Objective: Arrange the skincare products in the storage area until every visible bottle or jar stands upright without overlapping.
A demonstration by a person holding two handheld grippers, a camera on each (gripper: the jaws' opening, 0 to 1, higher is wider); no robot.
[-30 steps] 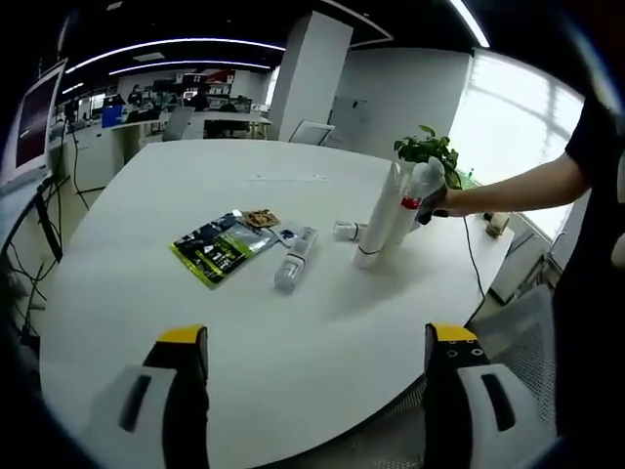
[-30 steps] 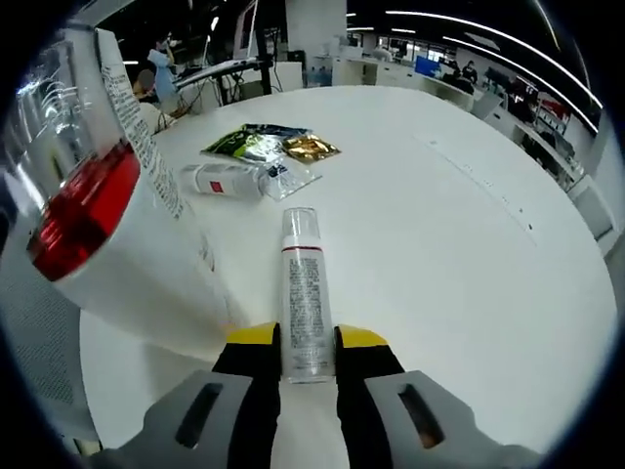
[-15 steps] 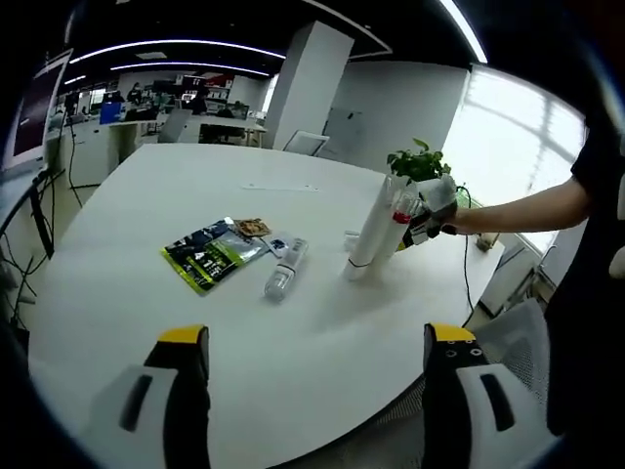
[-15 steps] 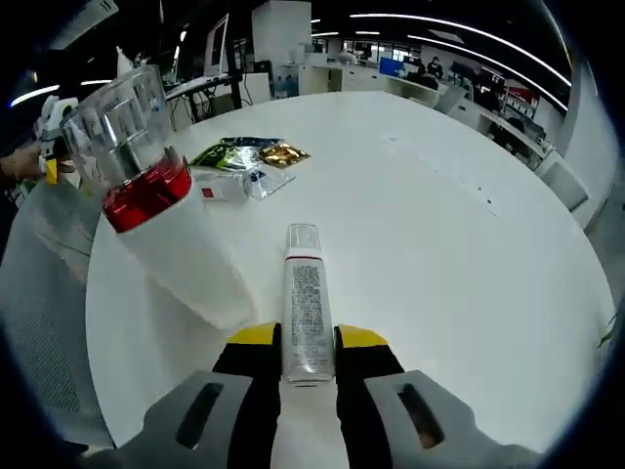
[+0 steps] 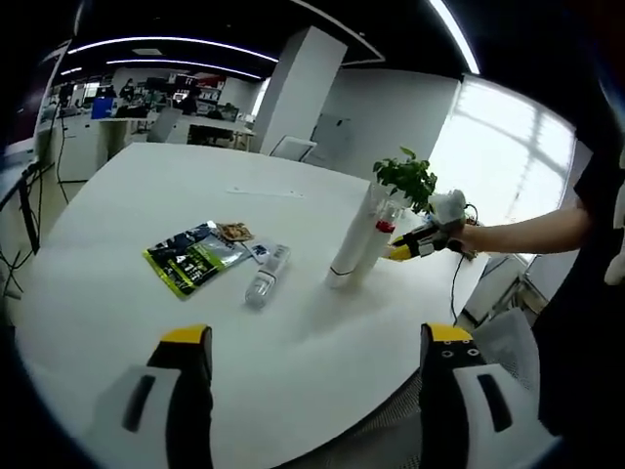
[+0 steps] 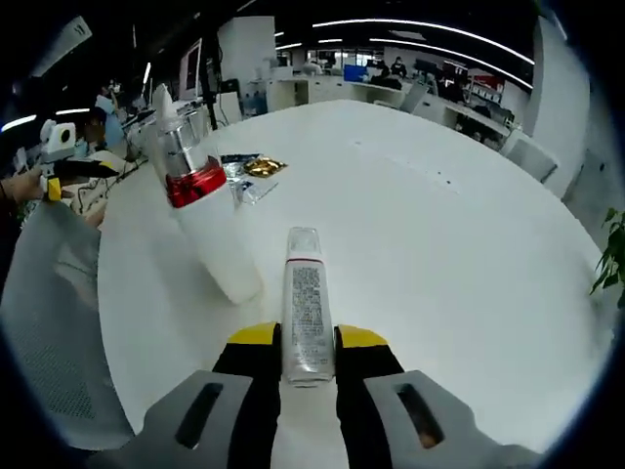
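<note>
Two tall white bottles stand upright and close together on the white table; the nearer one, with a red band and clear cap, leans a little in the right gripper view. A small clear bottle lies on its side beside green and gold sachets. My right gripper is shut on a small white bottle with a red ring, held above the table to the right of the tall pair. It also enters the left gripper view as the right gripper. My left gripper stands wide open near the table's edge.
A potted plant stands behind the tall bottles. A person's forearm reaches in from the right. The left gripper sits in a hand at the far left. Chair mesh lies below the table edge. Office desks fill the background.
My right gripper has drawn back from the tall bottles with the small bottle still in it. The left view has drifted slightly; the lying bottle and sachets have not moved.
</note>
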